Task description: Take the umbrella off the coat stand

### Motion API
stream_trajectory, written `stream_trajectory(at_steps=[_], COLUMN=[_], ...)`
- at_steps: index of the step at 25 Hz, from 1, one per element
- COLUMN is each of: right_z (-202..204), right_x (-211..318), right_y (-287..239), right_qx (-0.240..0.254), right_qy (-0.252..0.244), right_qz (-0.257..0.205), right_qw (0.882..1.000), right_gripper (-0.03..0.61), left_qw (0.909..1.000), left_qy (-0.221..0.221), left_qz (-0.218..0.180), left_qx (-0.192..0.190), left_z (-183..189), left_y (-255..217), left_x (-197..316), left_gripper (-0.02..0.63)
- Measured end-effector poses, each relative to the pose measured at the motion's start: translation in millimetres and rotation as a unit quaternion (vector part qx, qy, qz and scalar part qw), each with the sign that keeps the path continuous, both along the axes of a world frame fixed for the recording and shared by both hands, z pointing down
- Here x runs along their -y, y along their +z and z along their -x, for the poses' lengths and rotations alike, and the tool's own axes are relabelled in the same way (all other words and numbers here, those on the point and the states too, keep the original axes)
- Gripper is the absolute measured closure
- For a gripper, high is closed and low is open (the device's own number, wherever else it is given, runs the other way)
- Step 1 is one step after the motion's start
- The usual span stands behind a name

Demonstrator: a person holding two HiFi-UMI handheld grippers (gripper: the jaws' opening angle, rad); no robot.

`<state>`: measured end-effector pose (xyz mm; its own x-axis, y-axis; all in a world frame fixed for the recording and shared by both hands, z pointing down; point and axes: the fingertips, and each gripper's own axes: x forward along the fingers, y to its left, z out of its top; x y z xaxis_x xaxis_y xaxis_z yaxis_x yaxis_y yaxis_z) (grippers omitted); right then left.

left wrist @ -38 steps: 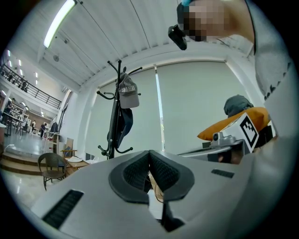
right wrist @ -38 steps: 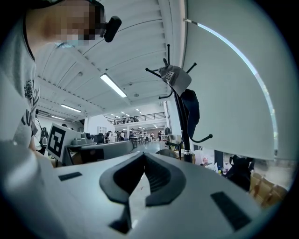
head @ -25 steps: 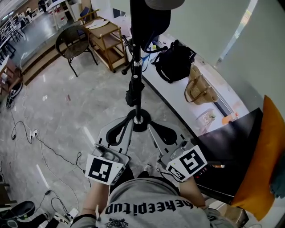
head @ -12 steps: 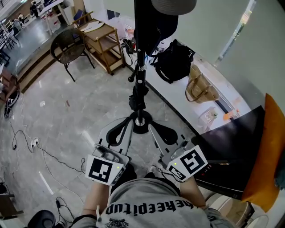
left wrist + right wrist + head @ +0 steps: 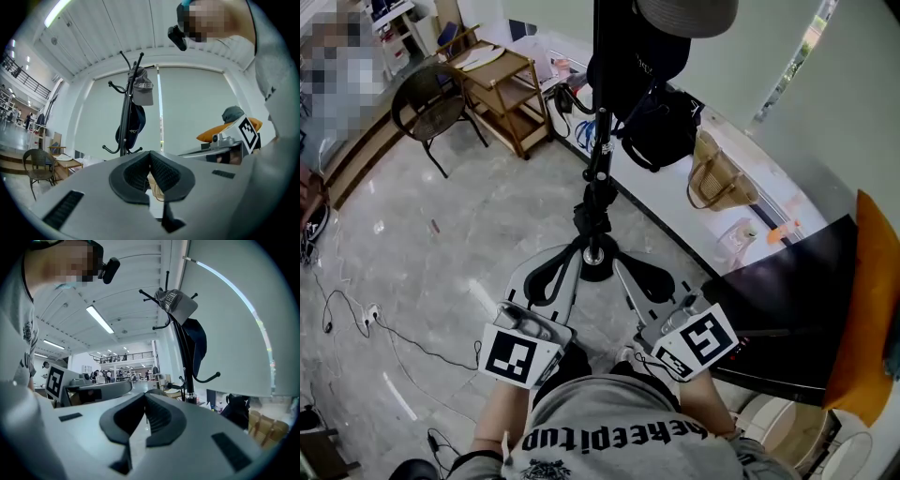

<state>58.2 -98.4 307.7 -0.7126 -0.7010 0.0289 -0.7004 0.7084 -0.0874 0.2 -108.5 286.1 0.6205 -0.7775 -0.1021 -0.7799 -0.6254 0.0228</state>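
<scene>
Coat stand [image 5: 598,178] straight ahead, tongs held short of it.
The umbrella [image 5: 592,216] seems to be the dark bundle low against its pole; left tongs [image 5: 150,171] and right tongs [image 5: 144,413] are pressed together, empty.

Your head camera looks steeply down past your chest at the pale grey marble floor [image 5: 441,244]. The left gripper [image 5: 565,258] and right gripper [image 5: 626,267] lie close beneath it, with the tall black metal coat stand [image 5: 598,169] just beyond them. The camera on your left gripper sits right behind its jaws and faces roughly level, with the coat stand [image 5: 125,126] left of centre. The right gripper's camera does likewise, with the coat stand [image 5: 185,362] right of centre. All three views share the coat stand and its grey fabric cap [image 5: 686,11]. Each gripper view catches the other gripper's black-and-white marker cube [image 5: 247,131] at its edge.
</scene>
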Motion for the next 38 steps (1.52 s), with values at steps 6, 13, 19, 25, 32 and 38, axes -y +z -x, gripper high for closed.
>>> stream_trajectory(at_steps=[6,13,19,25,32,38], right_z=[15,32,41,49,51,56], right_x=[10,21,32,37,41,43], right_y=[2,3,2,0,5,7], right_qx=[-0.004,-0.005,-0.004,-0.005,-0.007,-0.008], right_qy=[0.014,0.037,0.058,0.081,0.101,0.109], right_qz=[0.002,0.001,-0.003,-0.005,0.0,0.002], right_qw=[1.0,0.999,0.998,0.997,0.995,0.994], right_gripper=[0.566,0.566,0.566,0.566,0.566,0.566], left_qw=[0.9998,0.9994,0.9985,0.9971,0.9954,0.9945], left_qy=[0.013,0.031,0.053,0.075,0.094,0.103], left_qz=[0.005,0.009,-0.002,0.005,0.007,0.013], left_qx=[0.01,0.011,0.01,0.017,0.015,0.014], left_z=[15,34,41,49,50,54], left_y=[7,9,4,6,10,14], left_x=[11,26,39,46,52,55], left_gripper=[0.598,0.598,0.598,0.598,0.598,0.598])
